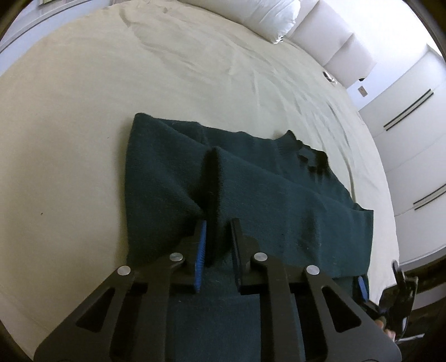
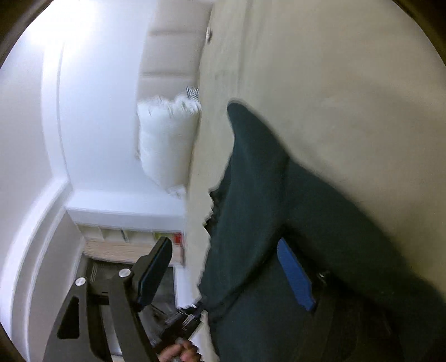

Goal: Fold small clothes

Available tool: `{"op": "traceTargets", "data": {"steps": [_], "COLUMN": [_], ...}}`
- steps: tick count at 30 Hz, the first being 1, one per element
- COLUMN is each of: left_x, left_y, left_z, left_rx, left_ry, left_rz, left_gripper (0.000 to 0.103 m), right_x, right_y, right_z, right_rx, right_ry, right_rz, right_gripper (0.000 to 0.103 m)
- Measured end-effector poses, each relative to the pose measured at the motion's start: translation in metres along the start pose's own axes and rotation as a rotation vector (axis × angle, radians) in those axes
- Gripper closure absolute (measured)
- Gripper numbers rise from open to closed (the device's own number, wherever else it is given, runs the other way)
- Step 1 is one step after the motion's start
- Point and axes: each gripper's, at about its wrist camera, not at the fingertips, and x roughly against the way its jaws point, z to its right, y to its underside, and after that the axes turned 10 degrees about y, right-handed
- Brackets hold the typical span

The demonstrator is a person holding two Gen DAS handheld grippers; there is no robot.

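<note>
Item 1. Dark green knit sweater (image 1: 251, 189): lies on the bed (image 1: 83, 125), partly folded, with one sleeve laid back across the body and its cuff opening facing the left wrist camera. The collar sits at the far edge, toward the pillow. The near hem runs under both sets of tongs. In the right wrist view the sweater (image 2: 306, 208) is motion-blurred and fills the lower right of the frame.

Item 2. Left tongs (image 1: 218, 242): black frame, blue pad on the left finger. The fingers stand a little apart, and a raised ridge of sweater fabric sits between them against the blue pad. Whether they truly grip it cannot be told.

Item 3. Right tongs (image 2: 223, 275): spread wide. One finger, with a blue pad, is partly buried in the sweater; the other stands clear of the fabric beyond the bed edge. In the left wrist view the right tongs (image 1: 379, 286) appear at the sweater's near right corner, only partly seen.

Item 4. Bed: covered in a cream sheet, lightly creased toward the head.

Item 5. White pillow (image 1: 276, 16): at the head of the bed, against a padded white headboard (image 1: 334, 41).

Item 6. White cupboard doors (image 1: 412, 111): beside the bed, with dark bar handles.
</note>
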Motion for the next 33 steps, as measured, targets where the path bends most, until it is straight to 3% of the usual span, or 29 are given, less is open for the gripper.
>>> {"op": "traceTargets", "data": {"steps": [7, 12, 19, 21, 23, 29, 33], "left_x": [0.009, -0.007, -0.018, -0.027, -0.035, -0.03, -0.014], "left_y": [-0.002, -0.002, 0.004, 0.006, 0.008, 0.011, 0.01], "left_z": [0.006, 0.001, 0.03, 0.033, 0.026, 0.024, 0.022], "left_rx": [-0.007, 0.03, -0.077, -0.104, -0.085, -0.078, -0.071], "left_ry": [0.069, 0.079, 0.084, 0.053, 0.05, 0.067, 0.077], "left_rz": [0.011, -0.049, -0.066, -0.083, -0.095, -0.07, -0.01], "left_gripper": [0.091, 0.091, 0.091, 0.091, 0.091, 0.091, 0.091], "right_x": [0.003, 0.019, 0.037, 0.04, 0.041, 0.058, 0.062], "right_y": [-0.019, -0.029, -0.038, -0.039, -0.036, -0.029, -0.016], "right_z": [-0.005, 0.013, 0.03, 0.035, 0.034, 0.048, 0.035], "right_rx": [0.078, 0.049, 0.002, -0.018, -0.004, -0.113, -0.077], "right_ry": [0.101, 0.084, 0.022, -0.009, -0.017, -0.097, -0.036], "right_rz": [0.072, 0.1, 0.14, 0.143, 0.126, 0.117, 0.071], "right_gripper": [0.027, 0.033, 0.036, 0.036, 0.036, 0.033, 0.031]}}
